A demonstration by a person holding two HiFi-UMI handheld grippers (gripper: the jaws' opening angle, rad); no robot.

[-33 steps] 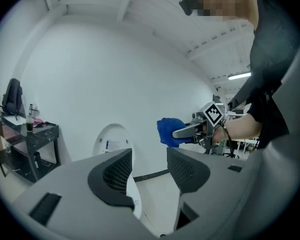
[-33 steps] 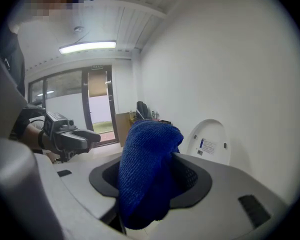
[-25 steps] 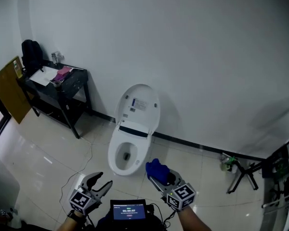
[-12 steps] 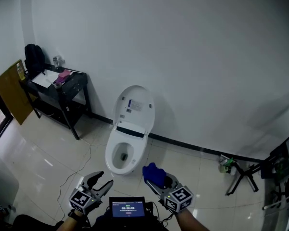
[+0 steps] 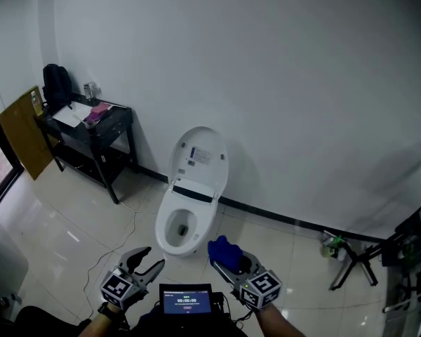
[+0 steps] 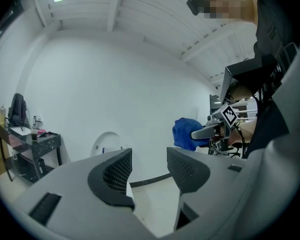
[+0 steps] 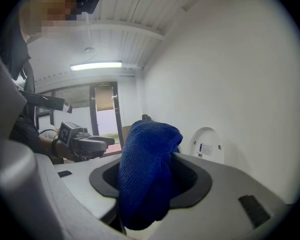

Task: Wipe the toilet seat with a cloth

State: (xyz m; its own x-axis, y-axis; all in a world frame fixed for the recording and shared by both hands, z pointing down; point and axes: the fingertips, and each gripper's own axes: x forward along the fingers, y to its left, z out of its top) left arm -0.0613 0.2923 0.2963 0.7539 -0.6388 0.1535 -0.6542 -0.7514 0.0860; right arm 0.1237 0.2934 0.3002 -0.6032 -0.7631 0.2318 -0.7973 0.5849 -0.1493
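Note:
A white toilet stands against the white wall with its lid raised and the seat down around the bowl. My right gripper is shut on a blue cloth, held in the air just right of the bowl's front. The cloth bulges out between the jaws in the right gripper view, and the toilet lid shows beyond. My left gripper hangs open and empty, left of the bowl's front. In the left gripper view the open gripper points toward the lid and the blue cloth.
A black side table with papers, a dark bag and small items stands left of the toilet. A brown board leans at the far left. A cable trails over the tiled floor. A folding stand and racks are at the right.
The head view has shifted slightly, so the toilet sits a little lower and to the right in frame. Both grippers have kept nearly the same pose, the cloth still gripped.

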